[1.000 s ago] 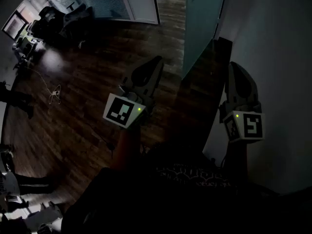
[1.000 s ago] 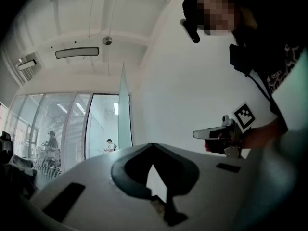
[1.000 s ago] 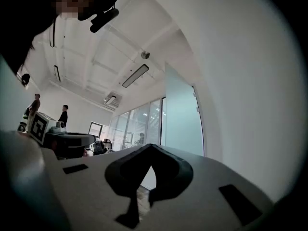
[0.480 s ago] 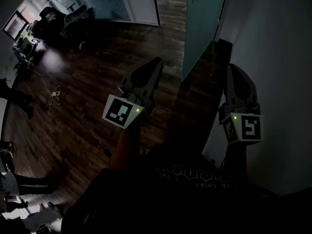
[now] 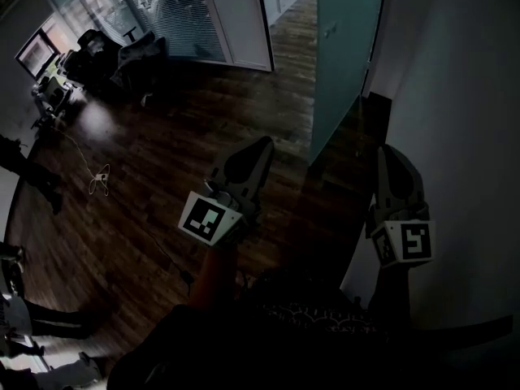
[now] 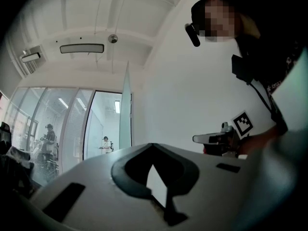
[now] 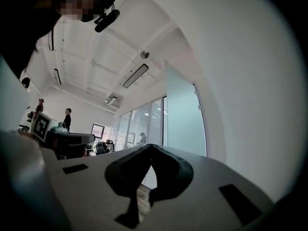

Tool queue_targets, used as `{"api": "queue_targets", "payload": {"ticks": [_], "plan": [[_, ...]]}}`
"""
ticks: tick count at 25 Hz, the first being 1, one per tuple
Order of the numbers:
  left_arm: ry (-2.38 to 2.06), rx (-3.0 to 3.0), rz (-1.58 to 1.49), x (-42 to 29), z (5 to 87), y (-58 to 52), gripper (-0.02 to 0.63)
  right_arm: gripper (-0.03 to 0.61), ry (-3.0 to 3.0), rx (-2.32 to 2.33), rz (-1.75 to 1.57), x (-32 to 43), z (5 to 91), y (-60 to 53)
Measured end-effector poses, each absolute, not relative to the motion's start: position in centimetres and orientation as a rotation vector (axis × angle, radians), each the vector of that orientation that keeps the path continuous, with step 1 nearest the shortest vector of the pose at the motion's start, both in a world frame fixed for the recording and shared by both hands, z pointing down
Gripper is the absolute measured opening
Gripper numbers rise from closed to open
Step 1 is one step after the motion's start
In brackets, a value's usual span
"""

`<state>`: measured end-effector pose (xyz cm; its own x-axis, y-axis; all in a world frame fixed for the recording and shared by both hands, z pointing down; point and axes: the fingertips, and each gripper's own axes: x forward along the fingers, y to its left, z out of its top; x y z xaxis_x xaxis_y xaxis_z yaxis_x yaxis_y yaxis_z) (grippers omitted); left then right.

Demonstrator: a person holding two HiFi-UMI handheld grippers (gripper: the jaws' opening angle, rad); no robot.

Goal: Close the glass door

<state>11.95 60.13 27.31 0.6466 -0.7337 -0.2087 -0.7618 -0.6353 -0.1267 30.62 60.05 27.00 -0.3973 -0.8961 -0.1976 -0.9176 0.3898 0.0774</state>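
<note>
The glass door (image 5: 345,51) stands ahead of the person, a frosted pane beside the white wall (image 5: 463,96). Its lower corner meets the dark wooden floor (image 5: 162,161) between the 2 grippers, nearer the right one. Neither gripper touches it.

The left gripper (image 5: 262,145) points out over the floor, left of the door's lower corner and apart from it. In its own view the 2 jaws meet at the tips and nothing lies between them. The right gripper (image 5: 388,153) is held close along the wall, just right of the door's edge. Its jaws are also pressed together and empty.

Compared with 1 second ago, the whole scene sits lower in the head view. Both marker cubes, the door's bottom corner and the loose cable on the floor (image 5: 97,181) have all slid down the picture together, and more of the far room shows at the top, with the office chairs (image 5: 122,51) and the glass partitions (image 5: 183,15) in fuller view. The 2 grippers keep the same places relative to the door and the wall, and their jaws are closed as before. The door has not swung.
</note>
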Motion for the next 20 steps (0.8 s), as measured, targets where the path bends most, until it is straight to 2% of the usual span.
{"api": "queue_targets", "payload": {"ticks": [7,12,20], "plan": [[1.193,-2.723,0.184,13.6,29.1,60.0,0.002,0.003,2.523,-1.661,0.231,32.0,27.9,59.2],[1.226,-2.725,0.224,12.3,28.9,60.2,0.002,0.003,2.509,-1.655,0.215,31.2,27.6,59.3],[1.209,-2.768,0.226,10.9,29.8,53.6,0.002,0.003,2.558,-1.714,0.184,29.8,29.3,54.5]]}}
